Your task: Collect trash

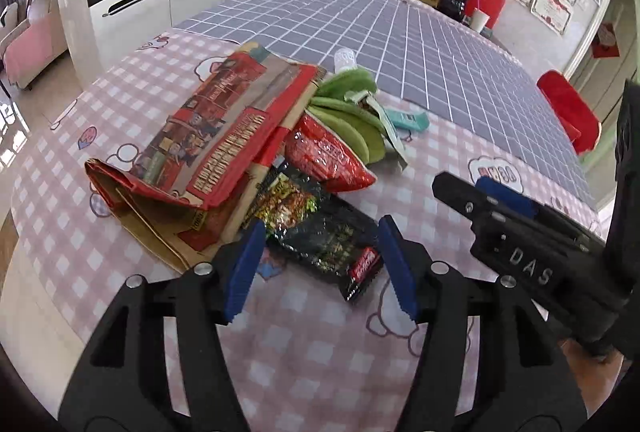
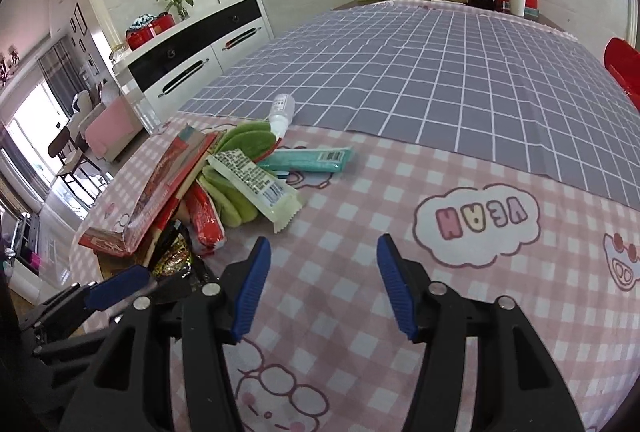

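Jaws of the left gripper (image 1: 320,264) stand spread, blue pads either side of a dark snack wrapper (image 1: 320,228) at frame centre; contact with it cannot be told. Wrapper: one, lying flat, long axis running from upper left to lower right, red-labelled corner toward the lens.

Jaws of the right gripper (image 2: 324,284) likewise spread, nothing between them but pink checked tablecloth (image 2: 360,199). Seen in the left view, this gripper enters from the right edge, pointing left toward the pile, tilted slightly up.

Trash pile, centre of left view, left-centre of right view:
- Red glossy packet (image 1: 328,159): one, just above the dark wrapper, long axis upper left to lower right.
- Flattened red printed carton (image 1: 208,139): one, leftmost, resting on brown card, long axis rising to the upper right.
- Green pads (image 1: 352,119): a fanned stack, count unclear.
- White wrapper with barcode (image 2: 256,183): one, lying across the green pads, serrated end toward the lower right.
- Teal wrapper (image 2: 308,159): one, long axis nearly horizontal.
- Small white bottle (image 2: 282,113): one, at the pile's far edge, on the seam with the grey grid cloth (image 2: 400,71).
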The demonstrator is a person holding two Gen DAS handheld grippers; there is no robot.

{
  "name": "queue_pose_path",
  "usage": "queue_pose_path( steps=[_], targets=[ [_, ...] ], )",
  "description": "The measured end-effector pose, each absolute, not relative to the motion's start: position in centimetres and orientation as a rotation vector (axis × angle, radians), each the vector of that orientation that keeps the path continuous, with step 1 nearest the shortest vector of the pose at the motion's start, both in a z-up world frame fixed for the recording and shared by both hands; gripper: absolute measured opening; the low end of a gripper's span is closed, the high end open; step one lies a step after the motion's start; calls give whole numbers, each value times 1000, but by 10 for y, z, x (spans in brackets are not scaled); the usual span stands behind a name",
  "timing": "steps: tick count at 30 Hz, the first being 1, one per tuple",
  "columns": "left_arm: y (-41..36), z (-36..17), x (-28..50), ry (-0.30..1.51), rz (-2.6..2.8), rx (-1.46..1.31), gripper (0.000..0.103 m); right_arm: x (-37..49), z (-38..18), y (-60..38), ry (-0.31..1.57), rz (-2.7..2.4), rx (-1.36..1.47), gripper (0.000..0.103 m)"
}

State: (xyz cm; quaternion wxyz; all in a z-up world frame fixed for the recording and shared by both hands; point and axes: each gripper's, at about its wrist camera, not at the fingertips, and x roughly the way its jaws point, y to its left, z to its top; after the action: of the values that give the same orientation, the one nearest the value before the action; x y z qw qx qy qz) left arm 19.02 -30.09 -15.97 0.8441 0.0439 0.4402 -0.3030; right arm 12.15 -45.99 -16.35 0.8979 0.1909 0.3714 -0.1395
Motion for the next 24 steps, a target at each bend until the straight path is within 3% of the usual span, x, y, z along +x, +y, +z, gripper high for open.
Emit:
queue_pose_path(
  steps=[15,24],
  targets=[
    [-318,-170,206,976,-511,80,62,111,-163,-472,750,-307,422,58],
    [-326,-174,200,864,-498,206,28,115,-164,-466,758,-281,426,59]
  ],
)
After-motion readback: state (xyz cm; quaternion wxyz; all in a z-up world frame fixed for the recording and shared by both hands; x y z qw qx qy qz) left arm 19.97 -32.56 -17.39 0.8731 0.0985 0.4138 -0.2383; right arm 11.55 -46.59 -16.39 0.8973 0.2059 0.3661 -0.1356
